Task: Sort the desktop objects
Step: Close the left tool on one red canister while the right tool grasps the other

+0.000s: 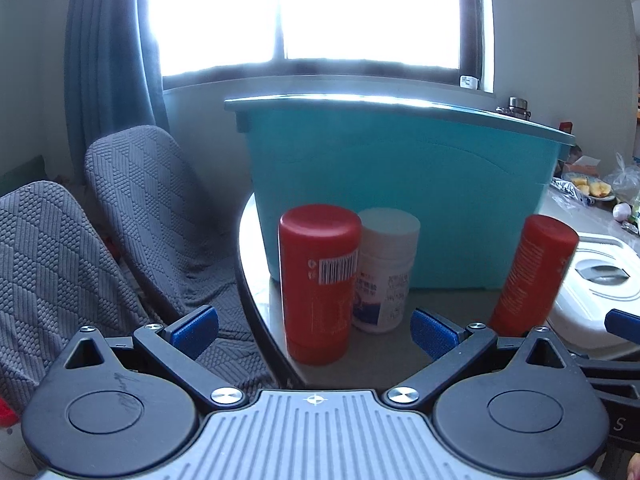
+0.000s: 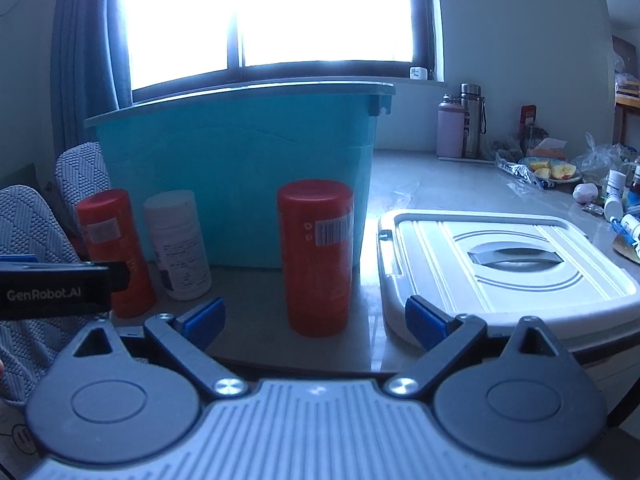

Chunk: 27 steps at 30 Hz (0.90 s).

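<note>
Both the left gripper (image 1: 316,330) and right gripper (image 2: 314,320) stood wide open, holding nothing. Near the tabletop's front edge, against the teal bin (image 2: 240,168), stood two red canisters (image 2: 316,256) (image 1: 316,280) and a white bottle (image 1: 386,268). All appeared rigid, light and smooth-walled; a mid-body grasp seemed suitable.

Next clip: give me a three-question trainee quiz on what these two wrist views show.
1. True or false: the left gripper is shut on a red canister.
2. How many red canisters stand before the teal bin? A) one B) two C) three
3. Fill in: the white bottle stands beside the left red canister and in front of the ____.

Key: 1 false, both it and the right gripper are open and empty; 2 B, the right red canister is the second; 3 teal bin.
</note>
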Motion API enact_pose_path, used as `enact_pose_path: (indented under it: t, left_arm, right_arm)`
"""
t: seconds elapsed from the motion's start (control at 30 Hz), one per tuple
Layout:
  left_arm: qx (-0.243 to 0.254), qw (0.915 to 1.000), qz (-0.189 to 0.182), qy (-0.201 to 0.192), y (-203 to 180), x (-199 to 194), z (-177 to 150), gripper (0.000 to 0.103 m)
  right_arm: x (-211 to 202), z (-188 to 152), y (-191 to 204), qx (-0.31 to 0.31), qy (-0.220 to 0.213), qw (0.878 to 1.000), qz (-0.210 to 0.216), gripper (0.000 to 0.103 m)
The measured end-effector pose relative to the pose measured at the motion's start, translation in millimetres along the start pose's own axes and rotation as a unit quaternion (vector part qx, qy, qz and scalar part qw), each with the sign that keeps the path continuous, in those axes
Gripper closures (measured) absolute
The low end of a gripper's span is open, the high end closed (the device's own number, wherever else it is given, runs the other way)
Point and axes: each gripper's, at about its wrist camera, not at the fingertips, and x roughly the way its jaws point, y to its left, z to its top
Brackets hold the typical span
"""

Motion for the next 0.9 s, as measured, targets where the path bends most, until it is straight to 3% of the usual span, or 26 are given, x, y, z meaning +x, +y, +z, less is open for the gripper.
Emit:
enact_pose_path:
  t: [0.47, 0.5, 0.53, 0.57, 0.9]
  left_arm:
    - [-0.001, 0.9998, 0.004, 0.018, -1, 60, 12, 0.002]
    - [-0.003, 0.9999, 0.001, 0.016, 0, 63, 13, 0.013]
    - [-0.003, 0.9998, -0.015, 0.009, 1, 63, 12, 0.024]
    - [-0.002, 0.9997, -0.022, 0.003, 0, 61, 11, 0.053]
    - [-0.027, 0.9995, -0.009, 0.013, 8, 58, 10, 0.053]
  right_arm:
    - [61, 15, 2, -0.008, 0.01, 1.0, 0.008, 0.007]
    - [64, 15, 2, -0.008, 0.01, 1.0, 0.009, 0.016]
    - [66, 15, 2, -0.008, 0.007, 1.0, 0.009, 0.054]
    - [67, 16, 2, -0.008, 0.005, 1.0, 0.009, 0.054]
    - [54, 14, 4, -0.004, 0.012, 1.0, 0.008, 0.054]
